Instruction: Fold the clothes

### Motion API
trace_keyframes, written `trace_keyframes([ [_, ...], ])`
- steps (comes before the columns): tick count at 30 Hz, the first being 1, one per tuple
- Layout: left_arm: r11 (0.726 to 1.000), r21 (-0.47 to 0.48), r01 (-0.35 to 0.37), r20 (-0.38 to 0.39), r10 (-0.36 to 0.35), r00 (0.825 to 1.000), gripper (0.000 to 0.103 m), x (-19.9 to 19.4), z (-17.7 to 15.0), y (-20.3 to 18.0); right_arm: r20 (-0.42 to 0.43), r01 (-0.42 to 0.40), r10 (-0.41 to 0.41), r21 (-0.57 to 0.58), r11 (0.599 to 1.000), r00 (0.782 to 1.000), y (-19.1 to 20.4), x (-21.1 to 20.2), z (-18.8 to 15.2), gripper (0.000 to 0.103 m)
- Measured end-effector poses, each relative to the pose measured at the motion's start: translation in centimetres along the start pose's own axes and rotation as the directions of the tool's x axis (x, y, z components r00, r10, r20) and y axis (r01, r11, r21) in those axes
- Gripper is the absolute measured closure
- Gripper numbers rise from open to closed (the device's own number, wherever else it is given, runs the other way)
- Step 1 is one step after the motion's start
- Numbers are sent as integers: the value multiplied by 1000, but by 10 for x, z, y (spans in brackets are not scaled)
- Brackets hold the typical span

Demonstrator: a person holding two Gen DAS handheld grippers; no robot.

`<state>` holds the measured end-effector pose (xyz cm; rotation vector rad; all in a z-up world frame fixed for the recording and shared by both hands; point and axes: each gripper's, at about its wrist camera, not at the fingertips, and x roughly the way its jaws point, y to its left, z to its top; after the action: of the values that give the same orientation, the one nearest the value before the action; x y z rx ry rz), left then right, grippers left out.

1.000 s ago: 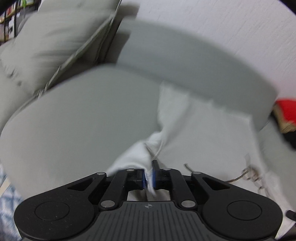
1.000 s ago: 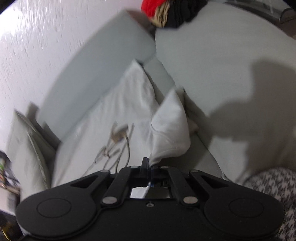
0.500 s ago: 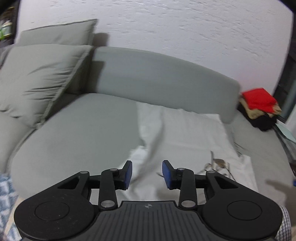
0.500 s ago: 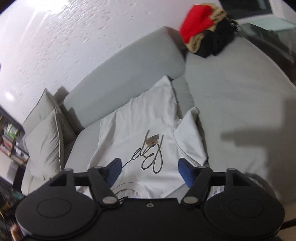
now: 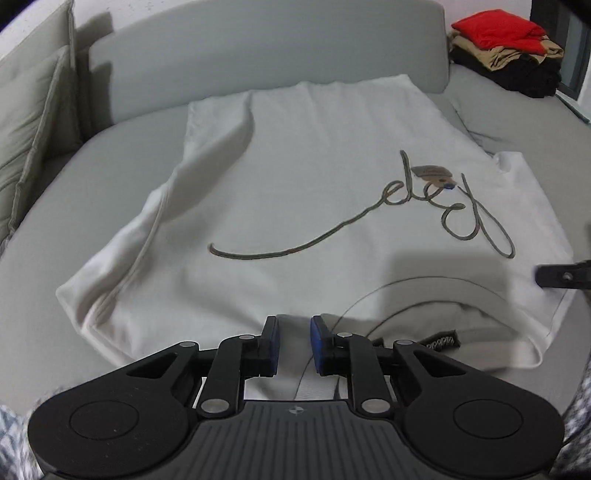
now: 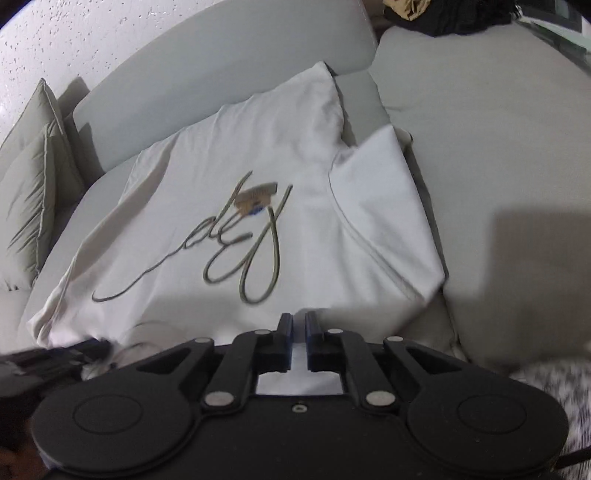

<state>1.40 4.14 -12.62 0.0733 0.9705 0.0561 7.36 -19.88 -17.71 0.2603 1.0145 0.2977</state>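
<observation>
— How do the tongs stand?

— The left gripper has just been closing, but its blue pads are apart. White cloth shows in the gap, and I do not see the pads press on it, so I call it released. The right gripper has also just been closing. Only a thin slit remains between its pads, with white cloth showing behind it. Whether it pinches the cloth, I cannot tell.

— And where is the shirt?

— The shirt lies spread, front side up, on the grey sofa. Its collar is on the near side, and the hem is at the backrest. The left gripper is over the near edge, just beside the collar. The right gripper is over the near edge at the other shoulder; in the left view it enters at the right border, beside the collar.

— What is on the shirt?

— A dark script runs across the chest, and a small brown tag lies on it. One sleeve lies out to the side, toward the gap between two seat parts. On the other side the cloth is bunched in long wrinkles.

— And around it?

— Two grey cushions lean at the far left end. A pile of folded clothes, red on top, then tan and black, lies at the far right, well apart from the shirt. Behind the sofa is a rough white wall.
</observation>
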Motion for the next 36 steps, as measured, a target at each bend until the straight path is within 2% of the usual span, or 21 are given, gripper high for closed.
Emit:
trace_keyframes([
  [4, 998, 58, 3, -23, -2, 1000, 84, -22, -8, -1, -125, -38, 37, 1, 999, 991, -7, -26, -11, 95],
  [5, 999, 34, 17, -15, -17, 1000, 83, -24, -7, 2, -147, -55, 57, 12, 998, 988, -11, -33, -12, 94],
  [6, 999, -2, 35, -3, -35, 999, 81, -24, -5, 6, -128, -79, 85, 57, 995, 988, -20, -37, -9, 86],
  [7, 998, -33, 48, 8, -48, 999, 80, -24, -3, 8, -107, -102, 113, 102, 990, 988, -29, -42, -6, 74],
  [8, 996, -64, 60, 18, -58, 998, 78, -23, 0, 11, -84, -127, 140, 146, 981, 987, -37, -47, -3, 67],
  [9, 994, -82, 68, 22, -67, 998, 75, -22, 3, 11, -36, -138, 147, 187, 973, 989, -46, -50, 3, 57],
  [10, 994, -79, 77, 25, -75, 997, 73, -21, 7, 7, 7, -140, 142, 231, 963, 990, -56, -53, 10, 52],
  [13, 994, -32, 101, 40, -100, 994, 72, -20, 18, -11, 78, -200, 184, 383, 902, 980, -87, -53, 23, 48],
  [16, 990, 32, 140, 66, -142, 988, 71, -19, 26, -34, 75, -204, 192, 500, 842, 978, -113, -39, 30, 49],
  [19, 977, 60, 203, 61, -207, 976, 72, -10, 30, -52, 43, -163, 164, 515, 841, 985, -119, -26, 33, 49],
  [22, 970, 53, 238, 5, -239, 971, 72, 3, 28, -59, -13, -117, 146, 528, 841, 989, -124, -7, 36, 49],
  [24, 969, 29, 247, -9, -247, 969, 72, 8, 24, -58, -19, -121, 158, 558, 821, 987, -129, 4, 35, 48],
  [27, 966, 11, 257, -4, -257, 966, 71, 8, 22, -54, 54, -195, 207, 621, 759, 977, -140, 14, 30, 44],
  [29, 966, 2, 259, -4, -259, 966, 70, 8, 21, -53, 134, -270, 243, 662, 699, 961, -150, 14, 23, 47],
  [30, 966, -2, 259, -4, -259, 966, 70, 8, 21, -53, 192, -336, 284, 682, 650, 939, -156, 14, 19, 58],
  [32, 966, -3, 258, -5, -258, 966, 70, 8, 21, -53, 321, -467, 346, 699, 541, 881, -166, 12, 9, 61],
  [34, 967, 0, 256, -6, -256, 967, 70, 8, 22, -53, 455, -590, 378, 667, 454, 806, -174, 7, 1, 60],
  [36, 967, 0, 255, -6, -255, 967, 70, 8, 22, -53, 452, -613, 421, 656, 440, 786, -174, 12, 4, 59],
])
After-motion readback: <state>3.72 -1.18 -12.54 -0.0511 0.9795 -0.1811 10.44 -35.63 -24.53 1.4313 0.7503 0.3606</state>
